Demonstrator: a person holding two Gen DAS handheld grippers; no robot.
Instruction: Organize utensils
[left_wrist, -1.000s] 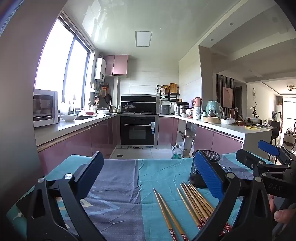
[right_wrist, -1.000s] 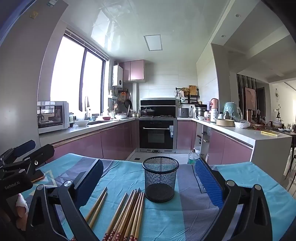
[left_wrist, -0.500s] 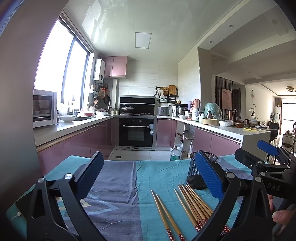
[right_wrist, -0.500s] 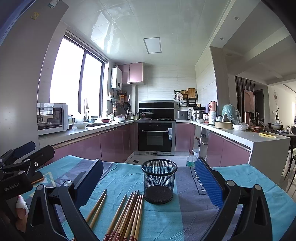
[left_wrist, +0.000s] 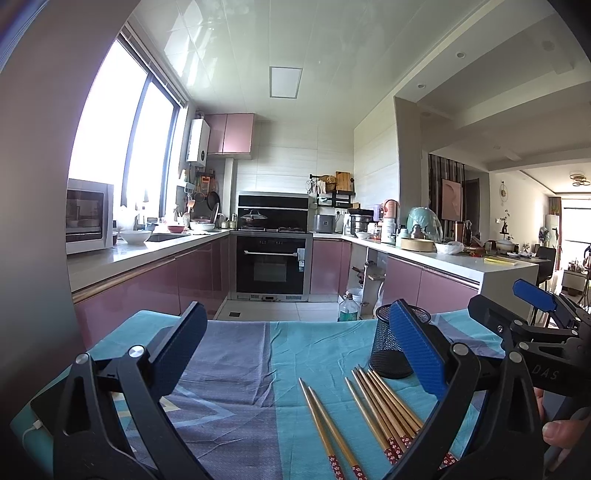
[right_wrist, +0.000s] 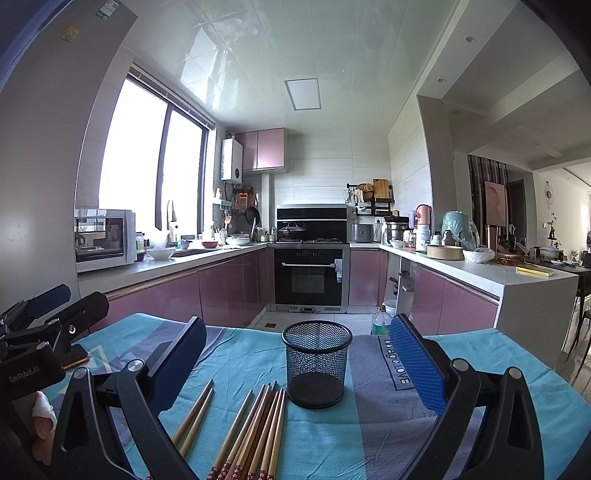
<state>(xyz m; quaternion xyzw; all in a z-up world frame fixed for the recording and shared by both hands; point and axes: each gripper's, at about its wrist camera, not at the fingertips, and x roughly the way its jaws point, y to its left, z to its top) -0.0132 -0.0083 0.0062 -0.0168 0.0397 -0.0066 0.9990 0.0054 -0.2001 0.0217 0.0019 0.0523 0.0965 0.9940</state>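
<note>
Several wooden chopsticks (right_wrist: 255, 435) with red patterned ends lie bunched on the teal cloth, with a separate pair (right_wrist: 194, 413) just to their left. An empty black mesh cup (right_wrist: 316, 363) stands upright behind them. In the left wrist view the bunch (left_wrist: 384, 410) and the pair (left_wrist: 325, 428) lie to the lower right, and the mesh cup (left_wrist: 391, 347) is partly hidden by a blue finger. My left gripper (left_wrist: 295, 354) hangs open above the cloth with nothing in it. My right gripper (right_wrist: 299, 365) is open too, framing the cup.
The table is covered by a teal and grey cloth (left_wrist: 236, 376). A phone with a white cable (left_wrist: 37, 417) lies at its left edge. Beyond the table are pink kitchen cabinets, an oven (right_wrist: 310, 275) and a plastic bottle (right_wrist: 380, 325) on the floor.
Both cameras have tilted slightly upward, so the table contents sit lower in each view. Chopsticks and cup have not moved; both grippers stay open.
</note>
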